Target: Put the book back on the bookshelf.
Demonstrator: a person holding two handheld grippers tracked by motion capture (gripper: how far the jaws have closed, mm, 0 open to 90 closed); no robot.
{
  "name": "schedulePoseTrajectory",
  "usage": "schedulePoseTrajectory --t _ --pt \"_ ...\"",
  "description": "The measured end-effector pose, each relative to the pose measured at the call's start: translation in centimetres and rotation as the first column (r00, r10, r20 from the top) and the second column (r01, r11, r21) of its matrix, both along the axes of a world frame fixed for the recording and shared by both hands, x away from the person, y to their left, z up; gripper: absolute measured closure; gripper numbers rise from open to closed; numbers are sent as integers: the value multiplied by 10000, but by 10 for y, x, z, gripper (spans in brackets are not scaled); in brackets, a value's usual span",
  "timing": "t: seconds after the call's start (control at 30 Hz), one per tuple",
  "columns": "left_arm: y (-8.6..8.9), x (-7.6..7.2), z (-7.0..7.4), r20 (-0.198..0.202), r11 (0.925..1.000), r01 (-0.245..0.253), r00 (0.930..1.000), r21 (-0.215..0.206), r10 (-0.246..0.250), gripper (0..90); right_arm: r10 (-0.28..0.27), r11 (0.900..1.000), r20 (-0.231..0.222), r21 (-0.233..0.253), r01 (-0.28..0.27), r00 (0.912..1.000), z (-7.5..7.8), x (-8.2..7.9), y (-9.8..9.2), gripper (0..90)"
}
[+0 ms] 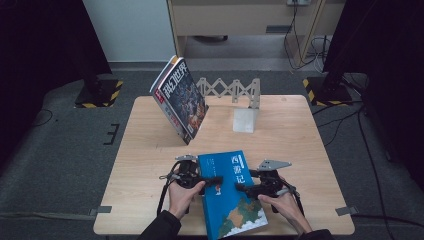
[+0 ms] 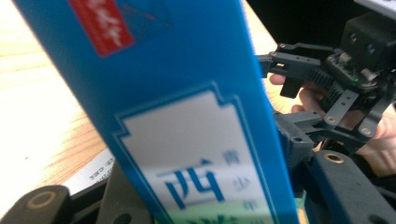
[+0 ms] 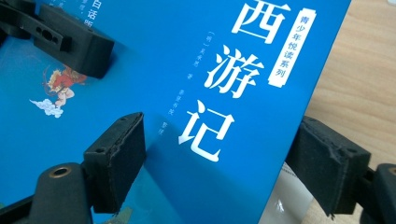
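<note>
**Blue book gripped from both sides**

Lying at the near edge of the table (image 1: 150,125): blue book (image 1: 231,192), long axis running away from the person, title end farthest. Pinching its edges: left gripper (image 1: 212,181), right gripper (image 1: 246,185), each clamping the cover.

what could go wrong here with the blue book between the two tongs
1. The blue book is pinched only at its side edges by the left tongs and right tongs, so it may twist or slip.
2. Carried toward the expanding metal rack, it could knock the leaning magazine over.
</note>
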State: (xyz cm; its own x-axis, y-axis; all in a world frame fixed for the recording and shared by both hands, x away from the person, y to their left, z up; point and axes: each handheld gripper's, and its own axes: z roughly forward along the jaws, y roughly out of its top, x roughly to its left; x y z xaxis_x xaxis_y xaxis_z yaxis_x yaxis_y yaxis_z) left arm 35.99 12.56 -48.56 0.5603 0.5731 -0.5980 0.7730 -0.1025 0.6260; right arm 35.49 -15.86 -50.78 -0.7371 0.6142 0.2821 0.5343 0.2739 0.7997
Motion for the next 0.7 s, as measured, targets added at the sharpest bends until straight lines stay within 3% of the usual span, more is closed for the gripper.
schedulePoseTrajectory --t 0.17,0.37,0.63,0.7 --pt "-1 -4 11 644 10000 -22 9979 85 16 534 -42 9998 329 188 36 9995 4 0 -1 228" --pt "-4 -10 30 1639 9999 -3 9865 148 -21 557 -247 9972 935 731 179 9953 15 0 -1 241" --pt "-6 -12 34 1637 9998 -36 9865 199 3 575 -273 9972 1024 721 199 9944 18 -1 -2 242" --pt "-6 -12 36 1787 9997 -14 9839 226 -26 578 -284 9969 1059 765 203 9940 18 -1 -2 244"
